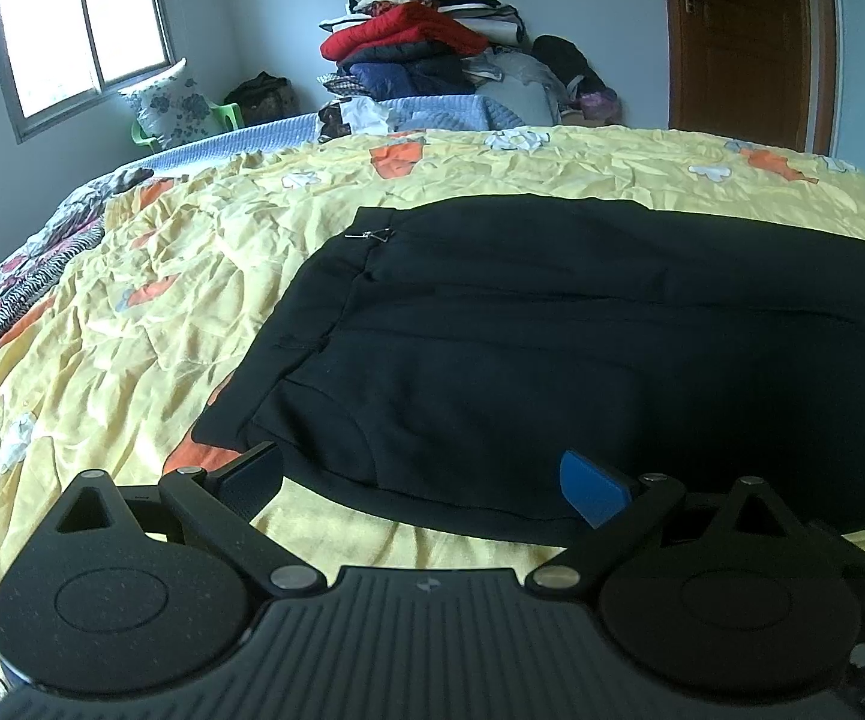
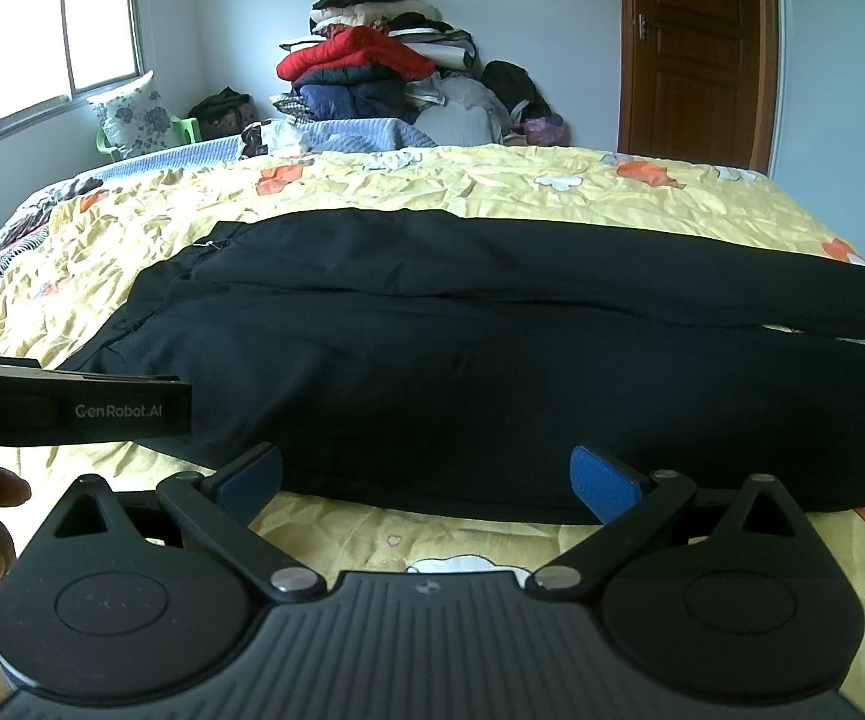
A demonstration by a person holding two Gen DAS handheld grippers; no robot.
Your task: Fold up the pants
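Observation:
Black pants [image 1: 552, 348] lie flat on a yellow flowered bedspread [image 1: 132, 330], waist to the left, legs running right. In the right wrist view the pants [image 2: 462, 360] show both legs side by side, a narrow gap between them at the right. My left gripper [image 1: 423, 483] is open and empty, just short of the pants' near edge by the waist. My right gripper [image 2: 426, 480] is open and empty, at the near edge of the near leg. The left gripper's body [image 2: 72, 408] shows at the left of the right wrist view.
A tall pile of clothes [image 1: 426, 42] stands at the far side of the bed against the wall. A window [image 1: 78, 30] is at the far left, a brown door [image 1: 744, 42] at the far right. A patterned blanket [image 1: 12, 294] lies along the bed's left edge.

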